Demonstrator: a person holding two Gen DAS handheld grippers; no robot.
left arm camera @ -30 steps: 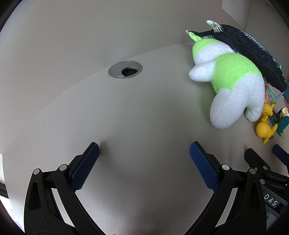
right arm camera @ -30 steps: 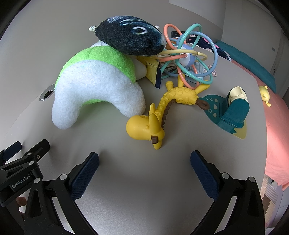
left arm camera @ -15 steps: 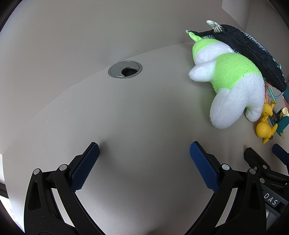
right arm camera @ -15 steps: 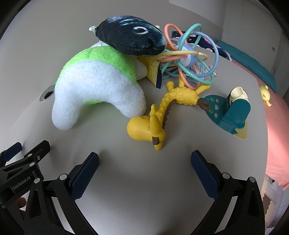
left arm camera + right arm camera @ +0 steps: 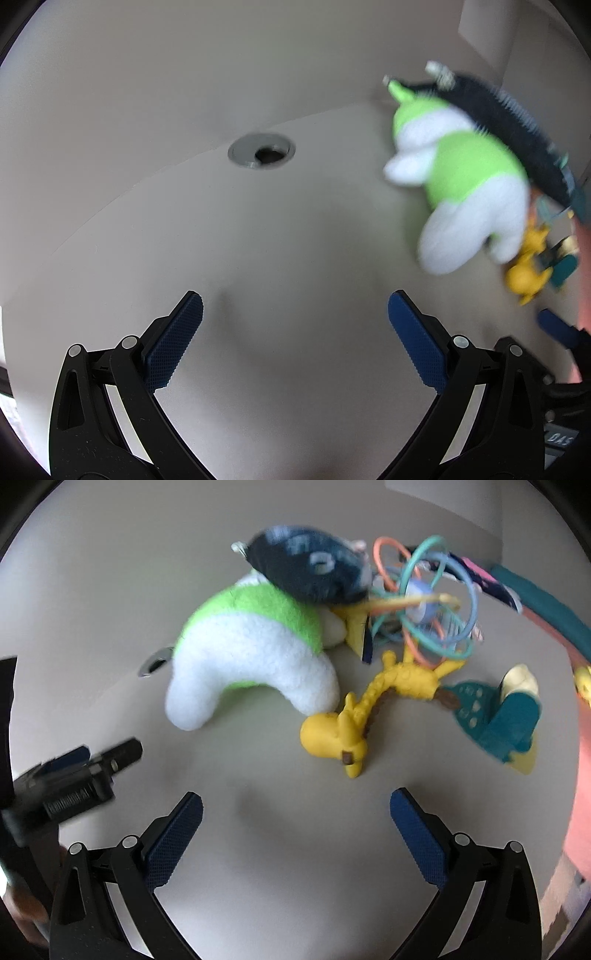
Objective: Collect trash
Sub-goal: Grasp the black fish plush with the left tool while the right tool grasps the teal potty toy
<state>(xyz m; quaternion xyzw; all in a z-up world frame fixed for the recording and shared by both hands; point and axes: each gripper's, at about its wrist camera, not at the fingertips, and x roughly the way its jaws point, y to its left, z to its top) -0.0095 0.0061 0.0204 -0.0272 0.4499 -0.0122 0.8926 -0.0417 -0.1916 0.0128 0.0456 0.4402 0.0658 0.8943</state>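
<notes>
Yellow rubber giraffe (image 5: 347,720) lies at twelve o'clock just ahead of the right gripper (image 5: 295,827), whose fingers are spread wide and hold nothing; a straight advance with the jaws astride its head looks the best approach. The green-and-white plush (image 5: 251,653) at eleven touches it, the ring rattle (image 5: 424,602) crowds behind. At nine, the left gripper (image 5: 293,339) gapes empty over bare table (image 5: 280,236).

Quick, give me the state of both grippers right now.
Left gripper: open, jaws wide apart, holding nothing.
Right gripper: open, jaws wide apart, holding nothing.
</notes>
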